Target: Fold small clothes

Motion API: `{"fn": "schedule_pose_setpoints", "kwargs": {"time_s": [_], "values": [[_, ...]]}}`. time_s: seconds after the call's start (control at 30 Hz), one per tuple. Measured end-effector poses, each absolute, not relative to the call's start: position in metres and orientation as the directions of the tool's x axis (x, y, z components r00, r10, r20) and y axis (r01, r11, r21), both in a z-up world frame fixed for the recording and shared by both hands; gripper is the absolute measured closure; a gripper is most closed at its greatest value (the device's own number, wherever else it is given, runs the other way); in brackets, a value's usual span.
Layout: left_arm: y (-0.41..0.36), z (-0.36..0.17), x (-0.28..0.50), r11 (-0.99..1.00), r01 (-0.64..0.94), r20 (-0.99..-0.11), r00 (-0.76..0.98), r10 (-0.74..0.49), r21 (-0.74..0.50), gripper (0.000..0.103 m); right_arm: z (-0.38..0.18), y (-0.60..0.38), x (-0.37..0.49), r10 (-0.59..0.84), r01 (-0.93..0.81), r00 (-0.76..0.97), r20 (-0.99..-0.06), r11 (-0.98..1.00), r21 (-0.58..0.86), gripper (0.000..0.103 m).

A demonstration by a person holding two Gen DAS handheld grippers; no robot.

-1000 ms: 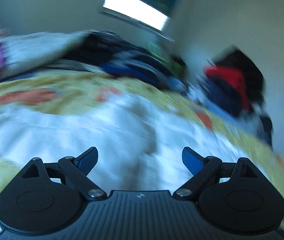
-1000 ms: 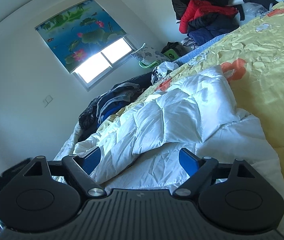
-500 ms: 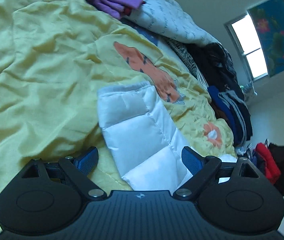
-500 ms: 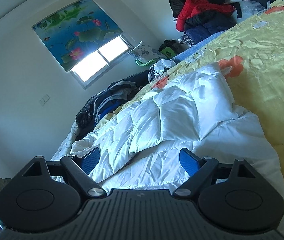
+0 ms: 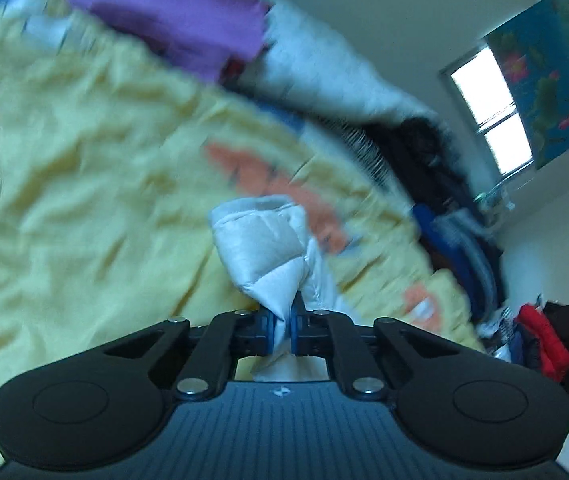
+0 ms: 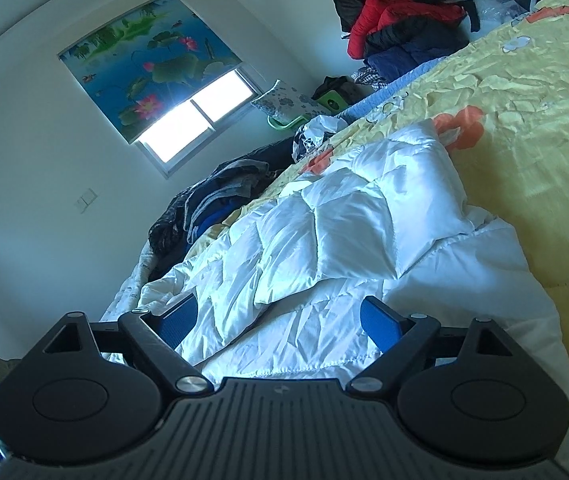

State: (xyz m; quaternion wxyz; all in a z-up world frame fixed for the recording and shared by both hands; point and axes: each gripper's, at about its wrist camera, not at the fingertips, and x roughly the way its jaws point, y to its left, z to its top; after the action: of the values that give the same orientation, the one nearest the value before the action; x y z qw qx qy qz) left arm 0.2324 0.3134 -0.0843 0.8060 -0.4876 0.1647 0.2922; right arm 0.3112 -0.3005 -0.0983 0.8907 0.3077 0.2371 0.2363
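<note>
A white quilted padded jacket [image 6: 344, 240] lies spread on a yellow bedspread [image 6: 524, 128]. In the left wrist view my left gripper [image 5: 282, 326] is shut on a sleeve of the white jacket [image 5: 260, 248], which bunches up between the blue pads and rises off the bedspread [image 5: 64, 160]. In the right wrist view my right gripper [image 6: 280, 322] is open, its blue pads either side of the jacket's near hem, low over the fabric. I cannot tell whether it touches the cloth.
A purple folded garment [image 5: 180, 12] and a white pillow [image 5: 324, 68] lie at the bed's far end. Dark clothes [image 6: 220, 196] are piled along the bed's edge by the window [image 6: 196, 120]. A red and black clothes heap [image 6: 396, 20] sits beyond the bed.
My left gripper has shut on the jacket's sleeve and lifted it; half a second ago it was open above the flat sleeve. The right gripper has barely moved.
</note>
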Motion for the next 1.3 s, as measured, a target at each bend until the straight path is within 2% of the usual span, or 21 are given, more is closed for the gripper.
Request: {"fn": "schedule_pose_setpoints", "kwargs": {"time_s": [0.07, 0.2, 0.3, 0.4, 0.53, 0.67, 0.8, 0.83, 0.97, 1.07, 1.1, 1.13, 1.23, 1.3], "values": [[0.305, -0.047, 0.231, 0.421, -0.577, -0.464, 0.816, 0.345, -0.700, 0.096, -0.098, -0.300, 0.311, 0.566, -0.275, 0.776, -0.278, 0.701, 0.658, 0.015], [0.261, 0.045, 0.226, 0.631, -0.398, -0.191, 0.909, 0.372, -0.666, 0.096, -0.098, -0.300, 0.312, 0.567, -0.274, 0.776, -0.275, 0.697, 0.662, 0.014], [0.208, 0.094, 0.226, 0.790, -0.244, -0.015, 0.958, 0.286, -0.562, 0.096, -0.099, -0.302, 0.312, 0.570, -0.273, 0.775, -0.272, 0.691, 0.669, 0.013], [0.151, 0.109, 0.237, 0.867, -0.097, 0.038, 0.990, 0.132, -0.488, 0.096, -0.100, -0.305, 0.312, 0.573, -0.272, 0.776, -0.264, 0.680, 0.681, 0.013], [0.068, 0.084, 0.261, 0.909, 0.063, -0.007, 0.997, -0.073, -0.411, 0.096, -0.104, -0.315, 0.314, 0.580, -0.250, 0.778, -0.239, 0.636, 0.730, 0.011], [-0.021, 0.024, 0.282, 0.950, 0.195, -0.214, 0.945, -0.249, -0.243, 0.096, -0.112, -0.331, 0.319, 0.601, -0.218, 0.776, -0.192, 0.541, 0.812, 0.011], [-0.078, -0.044, 0.301, 0.954, 0.295, -0.473, 0.835, -0.282, -0.048, 0.095, -0.116, -0.332, 0.320, 0.613, -0.217, 0.771, -0.173, 0.508, 0.834, 0.010], [-0.085, -0.054, 0.303, 0.948, 0.318, -0.514, 0.810, -0.282, -0.017, 0.094, -0.116, -0.331, 0.321, 0.615, -0.219, 0.769, -0.174, 0.510, 0.832, 0.009], [-0.097, -0.074, 0.294, 0.929, 0.362, -0.562, 0.785, -0.261, 0.074, 0.089, -0.115, -0.331, 0.324, 0.628, -0.234, 0.760, -0.168, 0.505, 0.831, 0.005], [-0.098, -0.077, 0.289, 0.905, 0.416, -0.600, 0.748, -0.283, 0.092, 0.053, -0.116, -0.333, 0.325, 0.634, -0.237, 0.756, -0.161, 0.495, 0.836, 0.005], [-0.099, -0.076, 0.282, 0.897, 0.430, -0.594, 0.750, -0.291, 0.104, 0.022, -0.116, -0.334, 0.325, 0.635, -0.236, 0.756, -0.156, 0.488, 0.840, 0.005], [-0.099, -0.076, 0.277, 0.889, 0.440, -0.587, 0.757, -0.289, 0.130, 0.001, -0.117, -0.335, 0.326, 0.637, -0.236, 0.756, -0.150, 0.479, 0.845, 0.005], [-0.103, -0.079, 0.245, 0.858, 0.451, -0.531, 0.803, -0.269, 0.246, 0.000, -0.119, -0.337, 0.327, 0.638, -0.235, 0.758, -0.137, 0.463, 0.855, 0.005], [-0.098, -0.079, 0.228, 0.859, 0.416, -0.453, 0.854, -0.256, 0.299, 0.000, -0.119, -0.336, 0.327, 0.635, -0.236, 0.760, -0.139, 0.468, 0.852, 0.006]]}}
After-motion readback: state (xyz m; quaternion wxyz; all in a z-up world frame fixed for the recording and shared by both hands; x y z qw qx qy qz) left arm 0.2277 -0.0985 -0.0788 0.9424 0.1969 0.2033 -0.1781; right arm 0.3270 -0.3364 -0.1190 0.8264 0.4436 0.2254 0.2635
